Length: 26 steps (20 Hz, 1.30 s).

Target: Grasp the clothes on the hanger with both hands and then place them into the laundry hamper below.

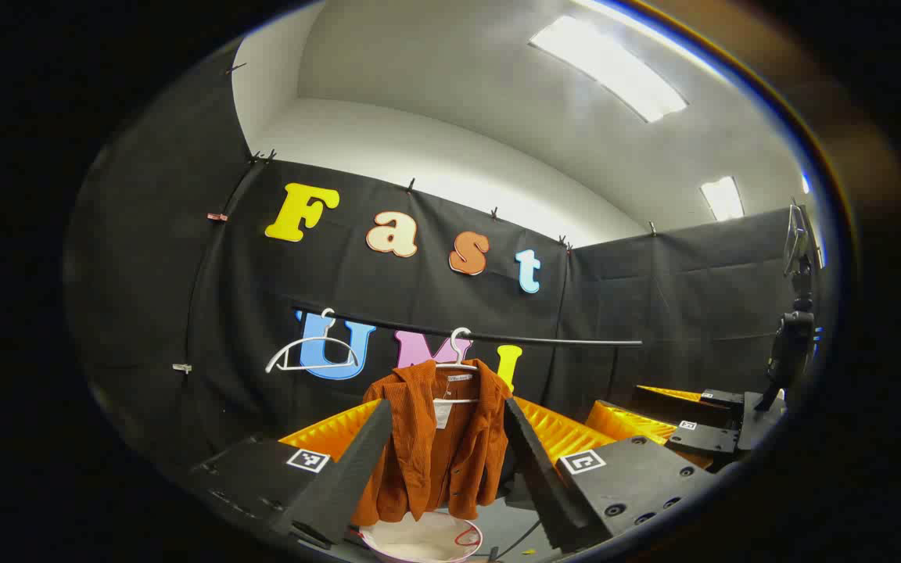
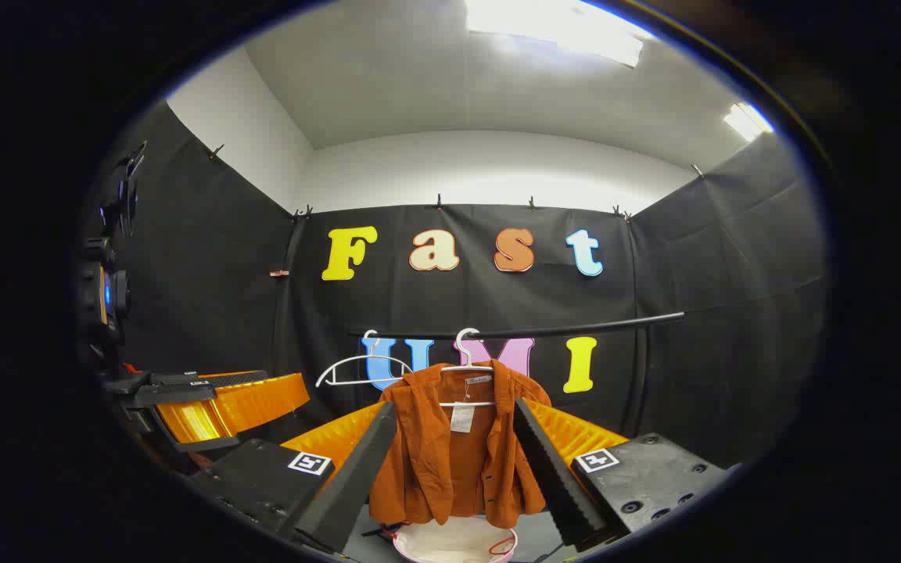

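While jacket (image 1: 439,442) hangs on hanger (image 1: 457,361) above hamper (image 1: 421,541), left gripper (image 1: 450,461) and right gripper (image 2: 454,469) gape wide, holding nothing.

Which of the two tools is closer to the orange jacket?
Right tool, though barely: the orange jacket looks slightly larger in its view. Left tool also faces it, neither touching.

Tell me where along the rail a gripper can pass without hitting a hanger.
Free: the rail right of the jacket's hanger, out to its far end. The gap between the empty hanger and the orange jacket is narrow. Below, the hamper sits right under the jacket's hem. Both grippers, left and right, are open, short of it.
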{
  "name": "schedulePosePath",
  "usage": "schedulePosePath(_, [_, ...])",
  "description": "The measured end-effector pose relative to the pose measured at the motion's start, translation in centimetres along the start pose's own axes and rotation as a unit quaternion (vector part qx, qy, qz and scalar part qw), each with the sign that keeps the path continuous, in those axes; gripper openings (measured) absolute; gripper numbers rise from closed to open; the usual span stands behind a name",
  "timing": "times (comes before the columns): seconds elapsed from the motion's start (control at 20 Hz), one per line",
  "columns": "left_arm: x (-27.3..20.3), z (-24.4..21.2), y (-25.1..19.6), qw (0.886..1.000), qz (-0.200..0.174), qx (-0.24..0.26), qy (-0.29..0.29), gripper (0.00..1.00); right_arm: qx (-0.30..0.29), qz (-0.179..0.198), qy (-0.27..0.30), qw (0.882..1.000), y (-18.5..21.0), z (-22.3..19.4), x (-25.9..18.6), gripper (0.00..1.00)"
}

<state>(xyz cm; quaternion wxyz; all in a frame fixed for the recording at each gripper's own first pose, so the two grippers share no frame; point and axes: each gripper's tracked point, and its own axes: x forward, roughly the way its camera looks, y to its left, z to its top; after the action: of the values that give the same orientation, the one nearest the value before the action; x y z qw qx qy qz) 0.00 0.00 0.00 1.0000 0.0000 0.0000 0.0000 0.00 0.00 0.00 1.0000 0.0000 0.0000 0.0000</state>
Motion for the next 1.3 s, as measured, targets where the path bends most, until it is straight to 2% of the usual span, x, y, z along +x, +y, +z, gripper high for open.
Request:
schedulePosePath(0.9, [0.1, 0.3, -1.1, 1.0, -0.002, 0.006, -0.01, 0.91, 0.016, 0.004, -0.007, 1.0, -0.7, 0.7, -0.5, 0.97])
schedulePosePath(1.3, [0.1, 0.3, -1.4, 1.0, -0.013, 0.008, -0.007, 0.91, 0.018, -0.008, -0.002, 1.0, -1.0, 0.4, -0.5, 0.97])
